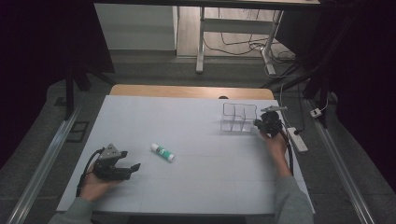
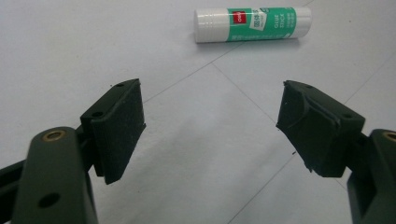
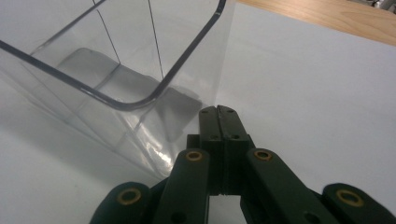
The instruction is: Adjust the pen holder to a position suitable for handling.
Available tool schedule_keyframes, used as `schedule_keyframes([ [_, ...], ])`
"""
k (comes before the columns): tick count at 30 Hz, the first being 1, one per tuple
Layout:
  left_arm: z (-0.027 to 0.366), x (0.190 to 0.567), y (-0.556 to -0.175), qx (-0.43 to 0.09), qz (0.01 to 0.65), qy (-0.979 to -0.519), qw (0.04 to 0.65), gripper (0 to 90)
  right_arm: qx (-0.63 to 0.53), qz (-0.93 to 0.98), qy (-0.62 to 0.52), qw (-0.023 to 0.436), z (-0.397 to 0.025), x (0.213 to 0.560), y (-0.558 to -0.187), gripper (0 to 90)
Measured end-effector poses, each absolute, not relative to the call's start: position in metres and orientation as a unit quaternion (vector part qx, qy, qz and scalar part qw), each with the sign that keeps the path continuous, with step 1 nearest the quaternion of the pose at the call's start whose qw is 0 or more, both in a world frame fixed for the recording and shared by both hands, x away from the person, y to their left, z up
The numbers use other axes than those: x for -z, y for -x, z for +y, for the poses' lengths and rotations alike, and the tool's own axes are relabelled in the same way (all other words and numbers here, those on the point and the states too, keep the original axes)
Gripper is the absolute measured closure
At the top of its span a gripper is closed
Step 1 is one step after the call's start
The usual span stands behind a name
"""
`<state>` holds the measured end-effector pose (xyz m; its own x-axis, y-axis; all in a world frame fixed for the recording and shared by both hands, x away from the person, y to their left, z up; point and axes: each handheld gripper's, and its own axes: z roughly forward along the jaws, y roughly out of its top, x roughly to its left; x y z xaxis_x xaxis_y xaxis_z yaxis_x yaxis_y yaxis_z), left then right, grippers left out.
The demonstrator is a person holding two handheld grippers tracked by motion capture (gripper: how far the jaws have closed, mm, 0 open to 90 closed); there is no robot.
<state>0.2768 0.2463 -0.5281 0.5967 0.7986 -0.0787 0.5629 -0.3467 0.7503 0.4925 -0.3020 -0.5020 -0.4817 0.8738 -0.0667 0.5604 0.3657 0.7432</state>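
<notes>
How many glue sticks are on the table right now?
1. The glue stick lies on its side on the white table, just ahead of the open left gripper, well left of the clear organizer.

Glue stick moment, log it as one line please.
left gripper: open, facing glue stick, apart | glue stick: lying flat on table | right gripper: shut, at corner of clear organizer

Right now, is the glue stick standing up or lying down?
Lying down. The glue stick rests on its side on the white table, label facing up, ahead of the left gripper's open jaws.
</notes>
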Motion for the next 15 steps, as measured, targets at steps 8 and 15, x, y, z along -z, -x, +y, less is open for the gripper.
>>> schedule_keyframes([
  [8,0.246,0.528,-0.276,-0.153,0.42,-0.807,0.386,22.6,-0.328,0.795,-0.451,0.24,-0.291,0.499,-0.492,89.0],
  [15,0.245,0.526,-0.275,-0.15,0.419,-0.806,0.391,22.6,-0.333,0.798,-0.444,0.234,-0.282,0.5,-0.493,89.0],
])
